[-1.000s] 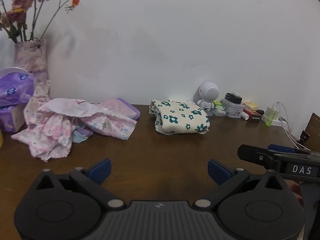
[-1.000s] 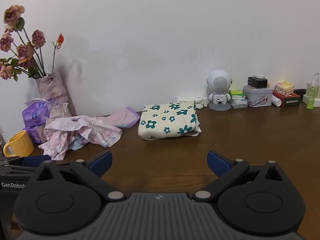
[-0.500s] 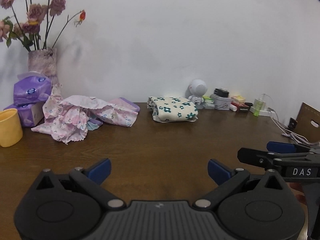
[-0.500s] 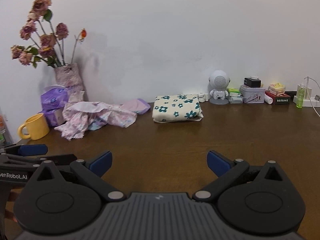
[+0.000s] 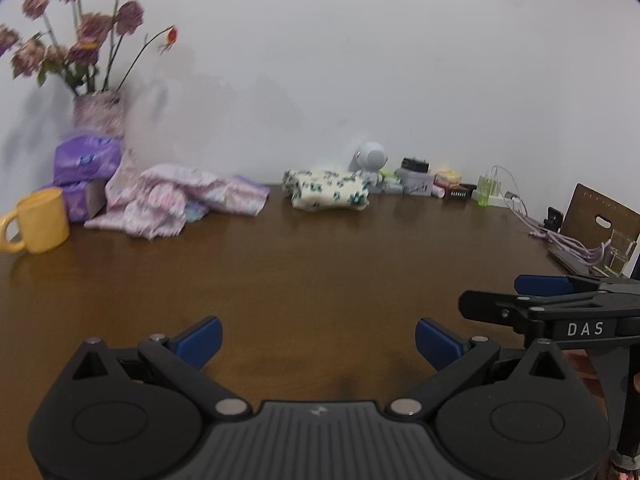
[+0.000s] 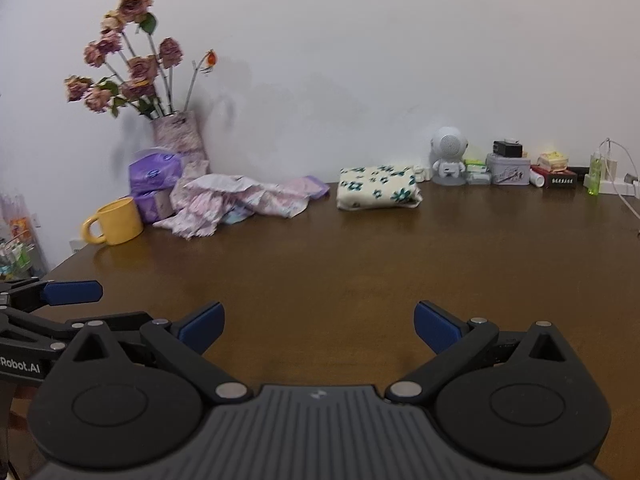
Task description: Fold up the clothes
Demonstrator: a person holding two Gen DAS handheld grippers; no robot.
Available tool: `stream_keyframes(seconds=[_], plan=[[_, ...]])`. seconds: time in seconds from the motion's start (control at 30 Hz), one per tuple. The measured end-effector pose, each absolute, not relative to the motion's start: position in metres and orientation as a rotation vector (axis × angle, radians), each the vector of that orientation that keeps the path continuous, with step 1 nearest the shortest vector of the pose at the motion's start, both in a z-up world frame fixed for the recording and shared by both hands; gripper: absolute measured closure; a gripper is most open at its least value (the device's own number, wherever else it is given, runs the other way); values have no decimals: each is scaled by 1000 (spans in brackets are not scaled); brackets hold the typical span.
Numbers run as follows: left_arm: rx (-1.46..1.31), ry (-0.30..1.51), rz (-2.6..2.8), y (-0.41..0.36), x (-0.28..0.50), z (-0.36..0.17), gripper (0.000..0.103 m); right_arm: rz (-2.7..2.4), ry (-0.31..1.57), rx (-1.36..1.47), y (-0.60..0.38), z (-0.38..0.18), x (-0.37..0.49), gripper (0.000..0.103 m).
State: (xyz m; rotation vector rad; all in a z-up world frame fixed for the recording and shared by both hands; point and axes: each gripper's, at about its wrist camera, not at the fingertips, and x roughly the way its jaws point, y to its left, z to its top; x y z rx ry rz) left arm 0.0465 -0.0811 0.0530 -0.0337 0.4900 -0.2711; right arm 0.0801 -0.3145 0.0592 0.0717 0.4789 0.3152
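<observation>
"DAS" in white capitals on side of right gripper point(image 5: 536, 296), seen in left wrist view. "Robot.AI" in white on side of left gripper point(image 6: 60, 300), seen in right wrist view; start of word cut off by frame edge. Small white logo mark on ribbed body of each gripper near bottom centre; not readable as text. Lettering on dark box point(image 6: 562, 179) and print on tin point(image 6: 508, 168) at wall: too small to read.
</observation>
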Motion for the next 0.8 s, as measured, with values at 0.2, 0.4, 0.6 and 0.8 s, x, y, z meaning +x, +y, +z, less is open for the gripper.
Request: stream_keyframes(seconds=[0.2,0.4,0.6,0.8], plan=[[-32,478,-207,-64,23,36,0,316,478,55,-309,43,53,0],[-63,505,-189,-57,14,20,0,321,494,52,-302,30,43,0],[-46,496,-172,-59,9,11,0,326,503,43,-295,18,36,0],[-42,492,-157,-58,11,6,0,331,492,56,-292,12,34,0]])
